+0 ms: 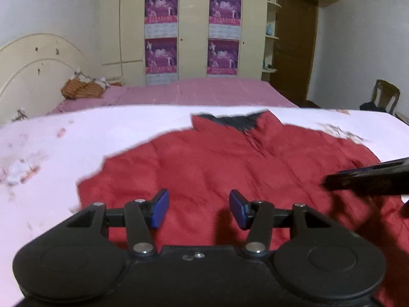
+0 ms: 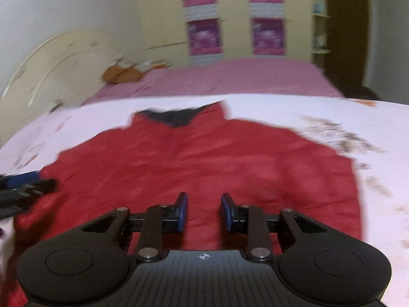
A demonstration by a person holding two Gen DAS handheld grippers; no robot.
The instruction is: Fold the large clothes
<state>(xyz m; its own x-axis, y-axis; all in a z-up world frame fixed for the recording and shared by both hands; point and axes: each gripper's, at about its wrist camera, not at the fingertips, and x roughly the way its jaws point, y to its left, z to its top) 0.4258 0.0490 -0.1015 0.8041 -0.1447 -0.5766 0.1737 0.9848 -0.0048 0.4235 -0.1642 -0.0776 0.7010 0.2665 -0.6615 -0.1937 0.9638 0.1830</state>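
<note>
A large red jacket (image 1: pixel 209 163) with a dark inner collar lies spread flat on a white sheet, collar away from me. It also shows in the right wrist view (image 2: pixel 204 158). My left gripper (image 1: pixel 199 208) is open and empty, hovering over the jacket's near left part. My right gripper (image 2: pixel 204 212) is open and empty over the jacket's near middle. The right gripper's dark fingers (image 1: pixel 368 176) enter the left wrist view from the right. The left gripper's blue-tipped fingers (image 2: pixel 23 181) show at the left edge of the right wrist view.
The white floral sheet (image 1: pixel 64 138) covers the near bed. A second bed with a pink cover (image 1: pixel 199 92) lies behind, with an orange item (image 1: pixel 81 88) by the cream headboard (image 1: pixel 33 71). A wardrobe with posters (image 1: pixel 191 30), a door and a chair (image 1: pixel 384 96) stand beyond.
</note>
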